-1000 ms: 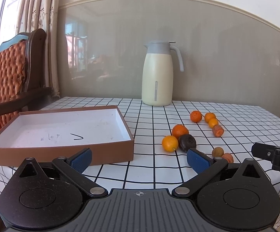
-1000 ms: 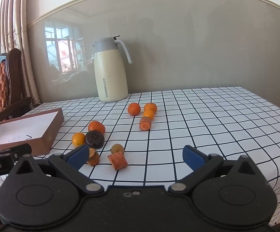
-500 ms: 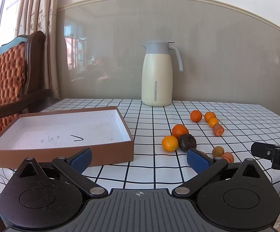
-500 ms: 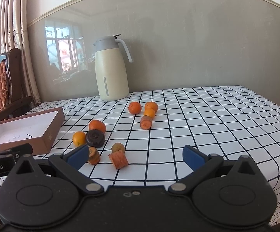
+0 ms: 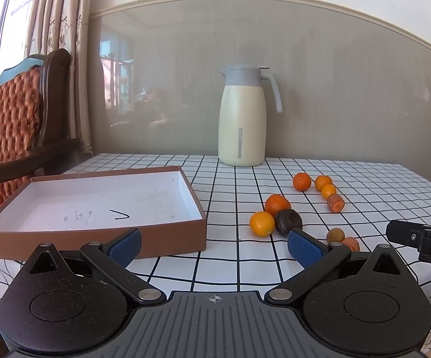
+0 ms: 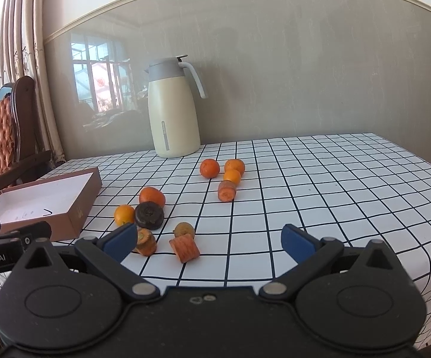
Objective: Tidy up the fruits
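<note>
Fruit all loose on the tabletop (image 6: 334,179), box (image 5: 144,235) empty. My right tool (image 6: 208,240) is spread, nothing in it; nearest piece is the cut orange chunk (image 6: 184,249) at 11 o'clock just ahead, long axis running 10-to-4. My left tool (image 5: 214,243) is also spread, yellow-orange citrus (image 5: 262,223) at 1 o'clock. Right is nearer. Versus 1 s ago: both views barely shifted, fruit unmoved.

White tablecloth (image 6: 334,179) with a black grid, brown box (image 5: 96,238) white inside, cream-and-grey jug (image 5: 242,119), orange fruits (image 6: 209,168).
</note>
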`<state>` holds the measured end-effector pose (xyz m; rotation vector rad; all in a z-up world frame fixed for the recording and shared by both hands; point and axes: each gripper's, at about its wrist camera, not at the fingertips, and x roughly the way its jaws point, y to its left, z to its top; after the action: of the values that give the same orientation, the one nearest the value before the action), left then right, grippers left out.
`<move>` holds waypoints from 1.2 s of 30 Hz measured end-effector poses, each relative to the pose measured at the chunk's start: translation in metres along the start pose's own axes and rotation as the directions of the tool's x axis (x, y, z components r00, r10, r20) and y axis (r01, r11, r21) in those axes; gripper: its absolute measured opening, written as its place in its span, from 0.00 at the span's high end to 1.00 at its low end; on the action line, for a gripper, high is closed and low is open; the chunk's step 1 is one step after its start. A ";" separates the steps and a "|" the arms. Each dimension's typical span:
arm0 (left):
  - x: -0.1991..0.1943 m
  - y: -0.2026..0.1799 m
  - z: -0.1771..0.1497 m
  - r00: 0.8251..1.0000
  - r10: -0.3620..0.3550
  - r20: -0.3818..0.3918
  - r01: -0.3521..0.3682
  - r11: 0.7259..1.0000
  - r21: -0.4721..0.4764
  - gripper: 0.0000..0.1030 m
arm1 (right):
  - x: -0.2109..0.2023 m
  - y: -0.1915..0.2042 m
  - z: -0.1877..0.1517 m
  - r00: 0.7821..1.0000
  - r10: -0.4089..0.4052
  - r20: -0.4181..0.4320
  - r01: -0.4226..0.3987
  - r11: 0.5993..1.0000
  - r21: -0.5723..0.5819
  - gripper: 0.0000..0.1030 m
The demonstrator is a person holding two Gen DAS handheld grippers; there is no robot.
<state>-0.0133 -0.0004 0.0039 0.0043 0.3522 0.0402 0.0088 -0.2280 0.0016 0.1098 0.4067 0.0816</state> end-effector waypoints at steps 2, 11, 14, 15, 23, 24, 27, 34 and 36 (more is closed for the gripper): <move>0.000 0.000 0.000 1.000 0.000 0.000 0.000 1.000 0.000 0.00 | 0.000 0.000 0.000 1.000 0.001 -0.001 -0.001 1.000 -0.001 0.06; 0.000 0.000 0.000 1.000 0.000 0.001 0.000 1.000 0.004 0.00 | 0.000 0.000 0.000 1.000 0.001 0.000 -0.001 1.000 -0.001 0.06; 0.000 -0.001 0.000 1.000 0.000 0.002 0.000 1.000 0.009 0.00 | 0.000 0.000 0.000 1.000 0.001 -0.001 -0.001 1.000 -0.001 0.06; 0.000 -0.001 0.000 1.000 0.000 0.003 0.000 1.000 0.011 0.00 | 0.000 0.000 0.000 1.000 0.001 -0.001 -0.001 1.000 -0.001 0.06; -0.001 -0.004 -0.001 1.000 -0.002 0.004 0.002 1.000 0.023 0.00 | 0.000 0.000 0.000 1.000 0.001 0.003 -0.001 1.000 0.002 0.06; 0.000 -0.005 -0.001 1.000 -0.002 0.003 0.002 1.000 0.025 0.00 | 0.000 0.000 0.000 1.000 0.001 0.003 -0.001 1.000 0.002 0.06; 0.000 -0.006 -0.001 1.000 -0.002 0.001 0.002 1.000 0.031 0.00 | 0.000 0.000 -0.001 1.000 0.003 0.002 -0.003 1.000 0.001 0.06; 0.000 -0.008 -0.001 1.000 -0.002 -0.004 0.002 0.999 0.036 0.00 | 0.000 0.000 -0.001 1.000 0.007 0.001 -0.007 1.000 0.000 0.06; 0.000 -0.009 -0.001 1.000 -0.004 -0.007 0.004 0.999 0.039 0.00 | 0.000 0.000 -0.002 1.000 0.007 0.002 -0.007 1.000 -0.004 0.06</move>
<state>-0.0131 -0.0091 0.0027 0.0423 0.3597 0.0292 0.0082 -0.2279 0.0002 0.1077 0.4045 0.0887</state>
